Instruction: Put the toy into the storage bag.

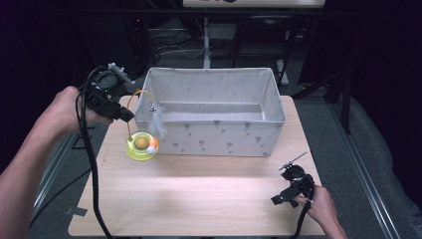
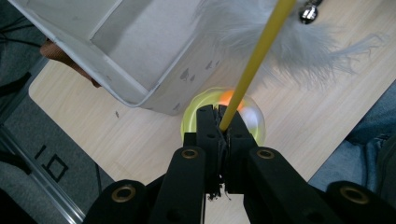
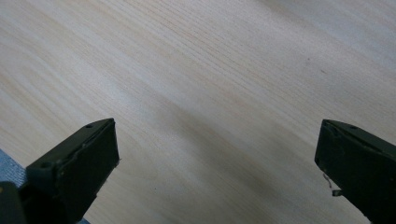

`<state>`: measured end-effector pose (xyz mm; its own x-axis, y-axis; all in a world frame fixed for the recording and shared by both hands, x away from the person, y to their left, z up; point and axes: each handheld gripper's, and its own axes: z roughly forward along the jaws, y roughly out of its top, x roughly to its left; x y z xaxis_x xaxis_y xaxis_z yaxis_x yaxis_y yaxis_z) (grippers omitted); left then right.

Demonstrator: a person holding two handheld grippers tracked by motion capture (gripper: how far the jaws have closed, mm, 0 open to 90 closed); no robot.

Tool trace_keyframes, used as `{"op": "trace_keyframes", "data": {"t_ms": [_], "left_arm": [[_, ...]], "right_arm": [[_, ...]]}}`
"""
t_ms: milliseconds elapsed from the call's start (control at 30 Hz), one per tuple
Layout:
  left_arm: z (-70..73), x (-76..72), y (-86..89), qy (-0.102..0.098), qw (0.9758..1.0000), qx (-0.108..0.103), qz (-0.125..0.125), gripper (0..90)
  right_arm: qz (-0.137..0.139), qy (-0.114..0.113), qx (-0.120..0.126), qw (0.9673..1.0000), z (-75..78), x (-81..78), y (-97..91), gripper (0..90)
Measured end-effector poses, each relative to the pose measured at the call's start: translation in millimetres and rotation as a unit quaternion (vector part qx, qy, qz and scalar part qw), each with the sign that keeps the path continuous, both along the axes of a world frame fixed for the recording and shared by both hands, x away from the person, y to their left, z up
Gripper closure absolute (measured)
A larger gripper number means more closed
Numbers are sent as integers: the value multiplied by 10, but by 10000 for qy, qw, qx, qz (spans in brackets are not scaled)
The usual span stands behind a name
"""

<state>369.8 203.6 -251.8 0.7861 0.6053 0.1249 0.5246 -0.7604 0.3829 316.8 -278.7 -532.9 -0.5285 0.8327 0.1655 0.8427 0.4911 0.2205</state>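
A cat toy stands on the table by the box's front left corner: a yellow-green round base [image 1: 141, 146] with an orange ball [image 2: 227, 96] in it, and a curved yellow wire [image 1: 130, 105] that carries a white feather [image 1: 158, 124] and a small bell [image 2: 309, 11]. My left gripper [image 1: 130, 115] is shut on the yellow wire [image 2: 259, 51] above the base [image 2: 252, 122], the feather [image 2: 299, 46] hanging beyond the jaws. My right gripper [image 1: 282, 193] rests low at the table's front right. In the right gripper view its jaws [image 3: 218, 135] stand wide apart over bare wood.
A large white fabric box [image 1: 224, 137] with a small grey print sits across the back half of the wooden table [image 1: 199, 199]; its corner [image 2: 140, 42] is close to the toy. Dark floor and metal rails lie beyond both side edges.
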Motion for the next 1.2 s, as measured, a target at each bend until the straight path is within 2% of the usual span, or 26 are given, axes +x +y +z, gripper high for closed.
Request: {"op": "trace_keyframes", "data": {"t_ms": [133,300,367,433,467,667,833,1033,1133,1200], "left_arm": [[38,24,-16,-13,10000,-59,-32,884],[115,48,-87,-82,9999,-66,-101,884],[147,70,-118,-107,9998,-65,-130,884],[180,88,-147,-133,9998,-87,-157,884],[202,89,-160,-143,9997,-109,-162,884],[357,90,-213,-223,9995,-74,-211,884],[453,129,-222,-314,9993,-98,-187,884],[490,206,-251,-289,9994,-129,-160,884],[560,244,-261,-309,9993,-154,-166,884],[613,283,-257,-357,9991,-191,-116,884]], "right_arm": [[-84,-30,74,9999,0,-6,-5,0],[-71,-15,24,10000,4,-5,4,0],[-104,-42,112,9999,-5,-4,2,0],[-70,-22,85,9999,2,-3,2,0],[-51,-14,20,10000,6,-4,4,0],[-60,-47,66,9999,31,-12,-22,0],[-94,-34,71,9999,15,-4,-35,0],[-50,-40,83,9999,17,-10,-3,0],[-49,-24,42,10000,18,-7,-13,0],[-86,-21,103,9999,10,-6,-15,0]]}}
